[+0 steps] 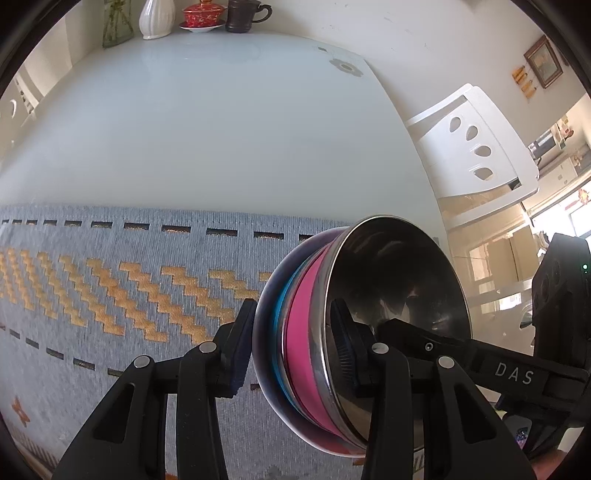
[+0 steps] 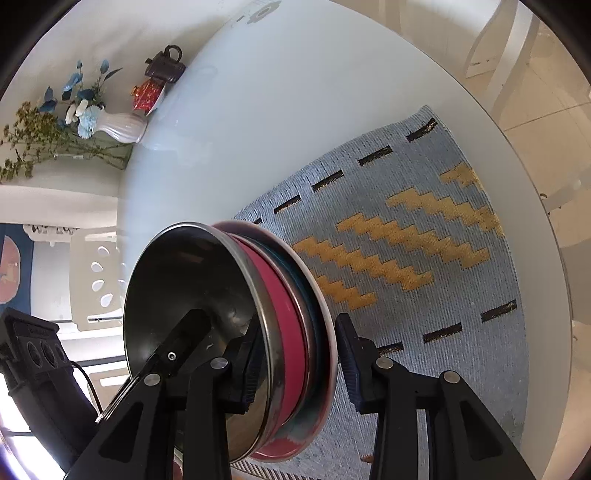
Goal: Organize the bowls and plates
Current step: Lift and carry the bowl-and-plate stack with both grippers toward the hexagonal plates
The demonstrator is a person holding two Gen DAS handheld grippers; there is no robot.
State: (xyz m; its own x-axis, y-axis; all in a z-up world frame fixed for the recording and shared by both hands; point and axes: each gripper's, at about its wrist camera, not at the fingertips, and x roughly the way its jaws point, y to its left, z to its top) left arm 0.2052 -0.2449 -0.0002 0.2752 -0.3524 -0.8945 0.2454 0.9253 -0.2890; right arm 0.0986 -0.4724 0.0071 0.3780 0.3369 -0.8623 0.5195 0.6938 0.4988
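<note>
Nested bowls, shiny steel over pink plastic, seemingly gripped rim-wise by both grippers.

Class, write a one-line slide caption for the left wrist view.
Both grippers pinch the rim of stacked bowls above a placemat.

Glossy steel bowl with pink band, coarse woven cloth mat, smooth glassy white table

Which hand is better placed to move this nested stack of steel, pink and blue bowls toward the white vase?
Left, probably: left gripper and right gripper both clamp the bowl stack, but the white vase stands leftward.
</note>
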